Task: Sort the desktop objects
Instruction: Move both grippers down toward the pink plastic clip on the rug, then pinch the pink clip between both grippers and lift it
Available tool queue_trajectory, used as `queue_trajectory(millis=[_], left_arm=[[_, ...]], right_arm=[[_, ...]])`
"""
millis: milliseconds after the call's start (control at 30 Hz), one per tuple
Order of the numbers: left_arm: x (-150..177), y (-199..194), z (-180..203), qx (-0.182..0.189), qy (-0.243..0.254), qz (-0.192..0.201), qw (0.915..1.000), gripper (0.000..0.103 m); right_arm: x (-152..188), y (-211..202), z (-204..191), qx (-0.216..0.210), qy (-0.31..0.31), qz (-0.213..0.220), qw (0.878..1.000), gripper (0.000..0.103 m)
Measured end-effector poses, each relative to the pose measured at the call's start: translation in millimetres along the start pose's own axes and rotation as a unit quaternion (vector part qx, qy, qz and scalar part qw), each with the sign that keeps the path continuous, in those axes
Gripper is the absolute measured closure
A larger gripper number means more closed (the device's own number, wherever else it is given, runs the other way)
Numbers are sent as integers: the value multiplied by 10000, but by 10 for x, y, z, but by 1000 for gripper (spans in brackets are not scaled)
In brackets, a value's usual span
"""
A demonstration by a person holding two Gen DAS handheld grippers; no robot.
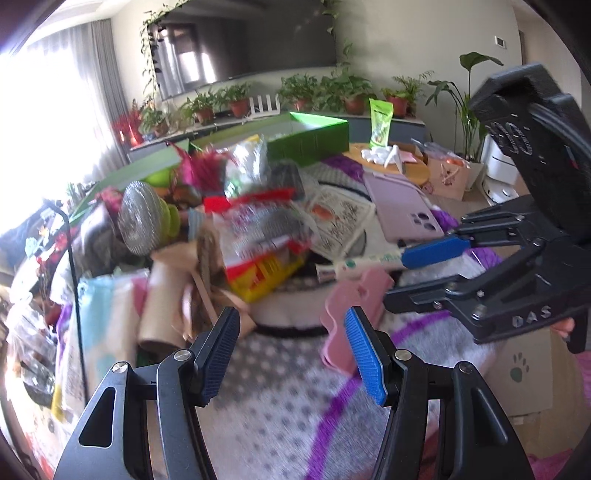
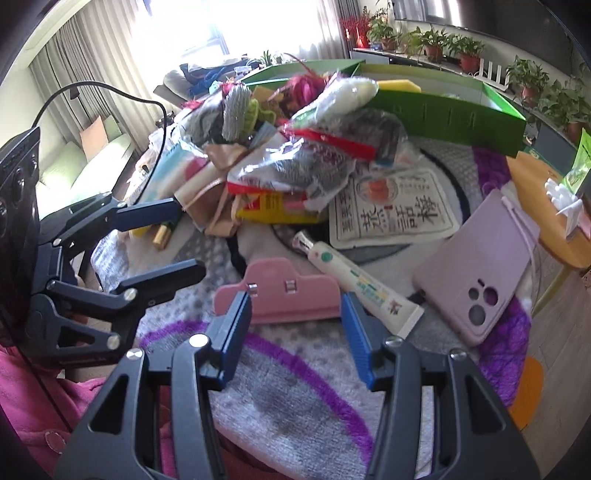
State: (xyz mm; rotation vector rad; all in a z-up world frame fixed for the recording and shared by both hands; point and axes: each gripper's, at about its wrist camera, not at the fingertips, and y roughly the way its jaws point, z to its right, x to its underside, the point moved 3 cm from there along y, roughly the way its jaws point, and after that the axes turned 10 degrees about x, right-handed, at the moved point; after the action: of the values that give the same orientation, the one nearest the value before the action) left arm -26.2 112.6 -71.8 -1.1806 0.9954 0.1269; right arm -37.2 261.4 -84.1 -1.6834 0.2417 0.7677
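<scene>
blowing out white at the window (image 1: 33, 122) and the curtains (image 2: 207, 26), daylight flooding in. smearing with motion blur across the clutter pile (image 1: 255, 221) in the left view. bending hard and darkening at fisheye corners.

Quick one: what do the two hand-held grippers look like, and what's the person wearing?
Both are black linkage frames with silver pivot screws. Left hand-held gripper: one ribbed blue pad, one darker navy pad. Right hand-held gripper: similar ribbed blue pads, raised "DAS" lettering on the frame. A black cable trails from the left unit. Pink sleeve.
</scene>
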Motion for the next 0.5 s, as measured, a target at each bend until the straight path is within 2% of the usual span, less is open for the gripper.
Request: queue_trajectory(millis=[500], left_arm=[[193, 115, 24, -55, 81, -269, 9996, 43]], right_arm=[[15, 253, 83, -223, 254, -241, 9991, 49]])
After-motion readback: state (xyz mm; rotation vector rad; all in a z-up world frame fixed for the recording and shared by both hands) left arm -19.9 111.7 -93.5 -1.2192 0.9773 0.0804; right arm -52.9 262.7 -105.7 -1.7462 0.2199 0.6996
